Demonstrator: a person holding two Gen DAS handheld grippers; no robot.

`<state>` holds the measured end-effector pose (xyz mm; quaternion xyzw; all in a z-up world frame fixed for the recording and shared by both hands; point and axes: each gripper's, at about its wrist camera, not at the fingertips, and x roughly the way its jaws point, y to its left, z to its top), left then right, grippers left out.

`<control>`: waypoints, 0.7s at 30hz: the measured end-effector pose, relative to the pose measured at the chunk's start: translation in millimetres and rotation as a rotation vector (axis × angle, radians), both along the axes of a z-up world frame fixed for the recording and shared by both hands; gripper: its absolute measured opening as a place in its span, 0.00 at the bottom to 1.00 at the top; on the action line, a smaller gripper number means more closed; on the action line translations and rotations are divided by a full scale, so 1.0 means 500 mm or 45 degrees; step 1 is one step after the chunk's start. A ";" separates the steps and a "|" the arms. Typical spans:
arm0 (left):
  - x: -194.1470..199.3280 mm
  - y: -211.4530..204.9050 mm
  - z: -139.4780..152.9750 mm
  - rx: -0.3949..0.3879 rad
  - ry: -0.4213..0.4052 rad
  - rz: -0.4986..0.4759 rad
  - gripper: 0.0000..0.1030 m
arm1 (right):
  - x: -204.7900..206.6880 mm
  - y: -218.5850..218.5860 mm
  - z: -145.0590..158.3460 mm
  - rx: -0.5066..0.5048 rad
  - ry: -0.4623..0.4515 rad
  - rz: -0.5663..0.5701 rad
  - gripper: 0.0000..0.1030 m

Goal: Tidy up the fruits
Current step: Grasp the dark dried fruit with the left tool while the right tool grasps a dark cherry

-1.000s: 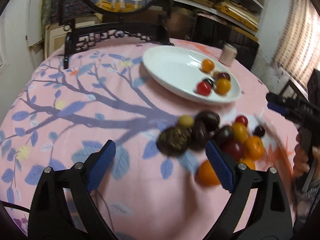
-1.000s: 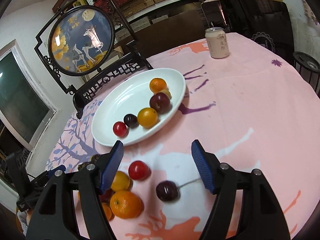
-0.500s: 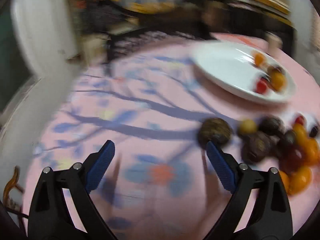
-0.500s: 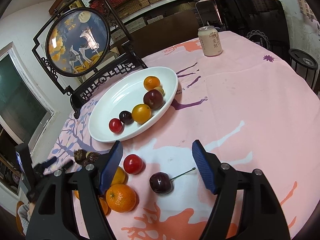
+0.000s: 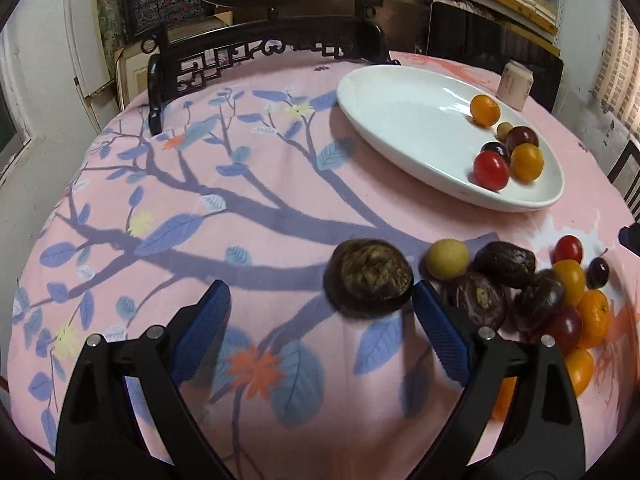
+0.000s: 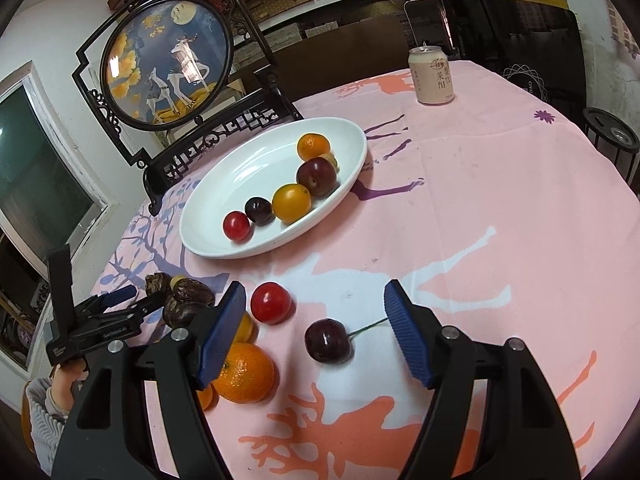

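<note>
My left gripper (image 5: 320,308) hangs with its jaws spread wide and empty above the pink tablecloth (image 5: 168,200), a wrinkled dark passion fruit (image 5: 370,276) lying just ahead of its right fingertip. My right gripper (image 6: 314,312) is equally wide apart, holding nothing, with a dark cherry (image 6: 328,340) and its thin stem on the cloth between the fingers. Beside the cherry I count one red cherry tomato (image 6: 271,303) and one whole orange (image 6: 244,372) near my left finger. The white oval plate (image 6: 224,184) holds six fruits: one orange, one small pale fruit, one plum, one yellow tomato, one dark cherry, one red tomato. One drink can (image 6: 433,75) stands well beyond.
</note>
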<state>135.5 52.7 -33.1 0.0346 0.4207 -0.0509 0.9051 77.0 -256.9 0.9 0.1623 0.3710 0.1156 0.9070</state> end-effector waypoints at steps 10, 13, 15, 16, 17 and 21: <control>-0.003 -0.010 0.006 -0.048 -0.018 -0.082 0.44 | 0.003 0.000 -0.025 0.009 0.083 0.026 0.69; -0.010 0.001 0.011 -0.071 -0.033 -0.064 0.44 | 0.002 0.000 -0.032 0.029 0.104 0.043 0.65; -0.009 0.011 0.008 -0.097 -0.018 -0.048 0.44 | 0.000 0.001 -0.035 0.028 0.114 0.048 0.62; -0.010 0.015 0.008 -0.106 -0.014 -0.043 0.44 | -0.001 0.001 -0.037 0.030 0.120 0.051 0.59; -0.009 0.017 0.007 -0.113 -0.011 -0.040 0.44 | -0.002 0.001 -0.037 0.037 0.123 0.054 0.58; -0.009 0.016 0.005 -0.108 -0.004 -0.039 0.44 | -0.002 0.001 -0.041 0.047 0.138 0.065 0.58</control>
